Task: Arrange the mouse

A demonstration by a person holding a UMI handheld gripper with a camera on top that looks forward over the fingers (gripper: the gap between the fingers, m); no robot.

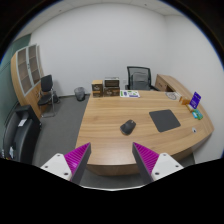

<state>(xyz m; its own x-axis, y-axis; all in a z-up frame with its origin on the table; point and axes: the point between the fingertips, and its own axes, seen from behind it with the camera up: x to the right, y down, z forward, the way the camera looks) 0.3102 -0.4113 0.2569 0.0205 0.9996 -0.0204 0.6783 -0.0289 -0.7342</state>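
Mouse (128, 126): on counter (100, 125), mid-surface, well beyond the jaws, just beside dark mat (164, 120). Gripper (108, 160): jaws open, empty, held above counter's near edge. Risk: long approach; an off-centre descent could nudge mouse sideways instead of straddling it. Unclear: mouse orientation, cable if any; boxes (105, 88) and items at counter's far end too small to identify; chair (20, 135) partly cut off

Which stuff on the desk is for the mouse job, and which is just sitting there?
For the job: mouse, mouse pad, gripper, open, short of the mouse.

Just lying about: boxes, papers, office chair, desk.
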